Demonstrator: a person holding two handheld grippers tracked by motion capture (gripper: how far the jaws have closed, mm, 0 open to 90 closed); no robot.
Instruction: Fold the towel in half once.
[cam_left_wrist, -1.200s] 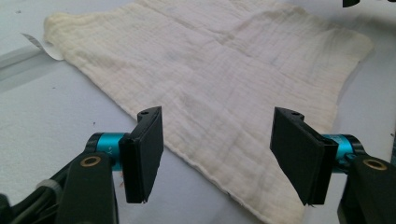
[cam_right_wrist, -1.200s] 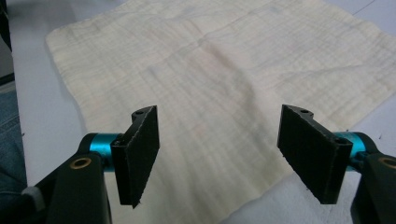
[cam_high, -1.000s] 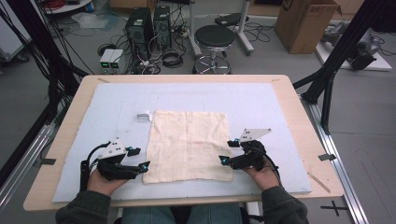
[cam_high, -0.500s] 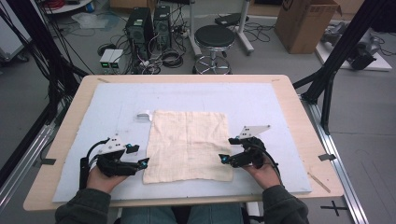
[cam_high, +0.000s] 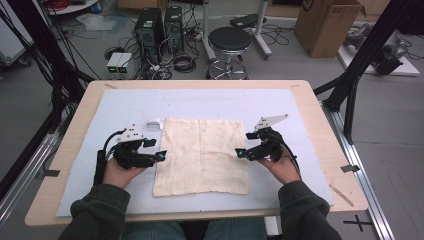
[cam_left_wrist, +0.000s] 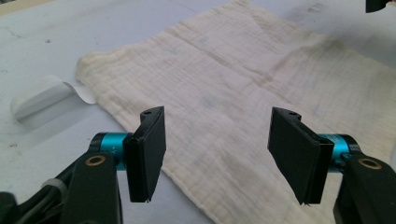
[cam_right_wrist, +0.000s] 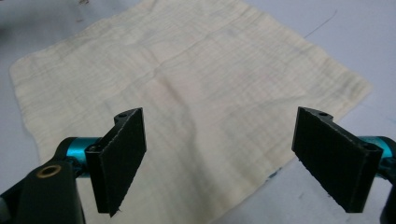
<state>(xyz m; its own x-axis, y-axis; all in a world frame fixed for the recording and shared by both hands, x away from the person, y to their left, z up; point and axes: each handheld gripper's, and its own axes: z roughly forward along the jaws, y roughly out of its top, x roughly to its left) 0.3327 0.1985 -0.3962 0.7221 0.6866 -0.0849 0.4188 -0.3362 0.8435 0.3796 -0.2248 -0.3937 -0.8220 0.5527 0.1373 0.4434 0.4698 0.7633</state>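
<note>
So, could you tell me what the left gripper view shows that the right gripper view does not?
Left gripper view alone: a curled white slip lying on the pale mat beside one corner of the cream cloth, and the open left gripper above the cloth's edge.

Right gripper view alone: the open right gripper, nothing between its jaws, and a small dark speck at the cloth's near edge.

Both: the same cloth lying spread flat, with faint creases, on the mat.
</note>
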